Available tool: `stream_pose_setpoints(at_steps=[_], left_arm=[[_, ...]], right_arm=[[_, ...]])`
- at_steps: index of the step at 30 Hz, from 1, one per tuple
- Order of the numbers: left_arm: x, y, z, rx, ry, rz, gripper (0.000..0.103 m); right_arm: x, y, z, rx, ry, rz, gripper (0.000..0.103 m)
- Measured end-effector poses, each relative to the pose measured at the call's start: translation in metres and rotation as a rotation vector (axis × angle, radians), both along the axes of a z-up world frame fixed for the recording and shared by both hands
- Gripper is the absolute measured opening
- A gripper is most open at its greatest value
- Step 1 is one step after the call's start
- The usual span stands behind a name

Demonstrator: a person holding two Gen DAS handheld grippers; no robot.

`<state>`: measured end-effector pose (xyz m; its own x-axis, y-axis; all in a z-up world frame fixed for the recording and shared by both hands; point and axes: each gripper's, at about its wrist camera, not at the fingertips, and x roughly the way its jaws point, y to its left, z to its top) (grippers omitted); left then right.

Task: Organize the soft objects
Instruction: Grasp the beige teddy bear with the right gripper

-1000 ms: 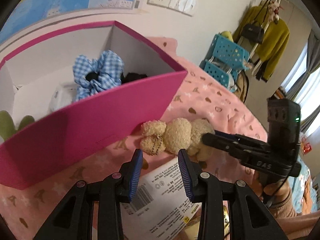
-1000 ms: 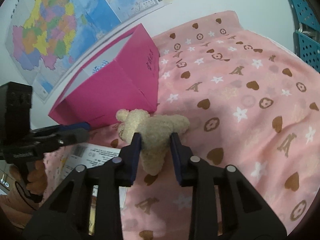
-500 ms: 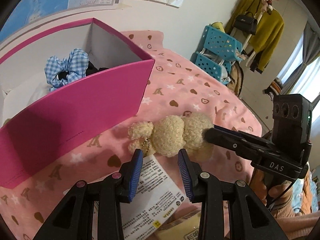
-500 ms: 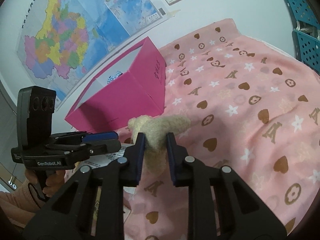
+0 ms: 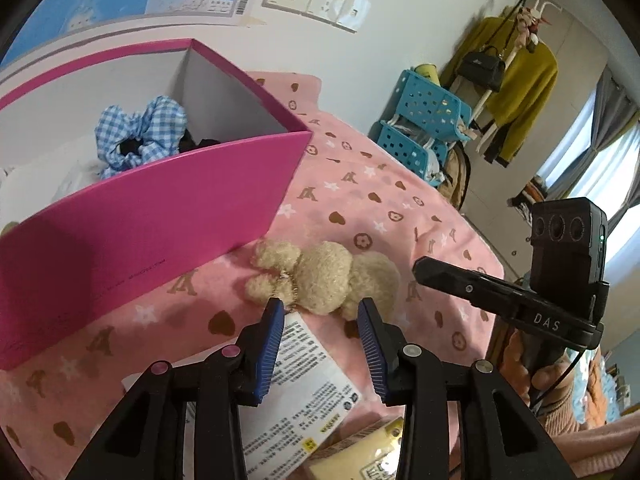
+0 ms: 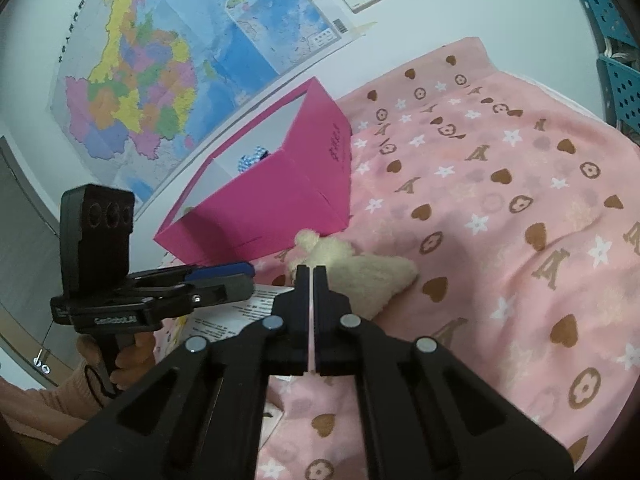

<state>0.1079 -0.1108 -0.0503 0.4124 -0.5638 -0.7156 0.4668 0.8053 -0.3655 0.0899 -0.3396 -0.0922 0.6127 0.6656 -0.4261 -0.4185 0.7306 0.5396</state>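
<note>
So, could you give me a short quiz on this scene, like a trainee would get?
1. True or false: the plush toy lies inside the pink box.
2. What sits in the box? A) blue checked scrunchie B) yellow sweater C) map
3. Fill in: the right gripper has its fingers ___ (open or shut).
Key: 1 false, it lies on the pink sheet beside the box; 2 A; 3 shut.

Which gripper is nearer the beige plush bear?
Right. The right gripper is shut beside the beige plush bear, apparently off it; the left gripper hovers open just short of it, over a printed sheet.
</note>
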Motion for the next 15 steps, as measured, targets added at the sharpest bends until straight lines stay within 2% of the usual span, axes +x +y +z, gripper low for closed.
stream_pose_setpoints(at_steps=[6, 9, 10, 12, 15], left_arm=[[0.004, 0.001, -0.008, 0.012, 0.015, -0.002, 0.039], [0.01, 0.0, -0.009, 0.024, 0.018, -0.002, 0.039], [0.012, -0.001, -0.01, 0.026, 0.019, -0.003, 0.039], [0.017, -0.004, -0.01, 0.04, 0.022, -0.001, 0.039], [0.023, -0.008, -0.014, 0.054, 0.039, 0.001, 0.039]], right_arm=[[0.011, -0.018, -0.013, 0.013, 0.061, -0.032, 0.002], [0.015, -0.022, -0.02, 0.007, 0.107, -0.046, 0.009], [0.015, -0.023, -0.023, 0.022, 0.129, -0.054, 0.025], [0.018, -0.021, -0.029, 0.055, 0.168, -0.03, 0.046], [0.023, -0.011, -0.034, 0.045, 0.181, -0.021, 0.046]])
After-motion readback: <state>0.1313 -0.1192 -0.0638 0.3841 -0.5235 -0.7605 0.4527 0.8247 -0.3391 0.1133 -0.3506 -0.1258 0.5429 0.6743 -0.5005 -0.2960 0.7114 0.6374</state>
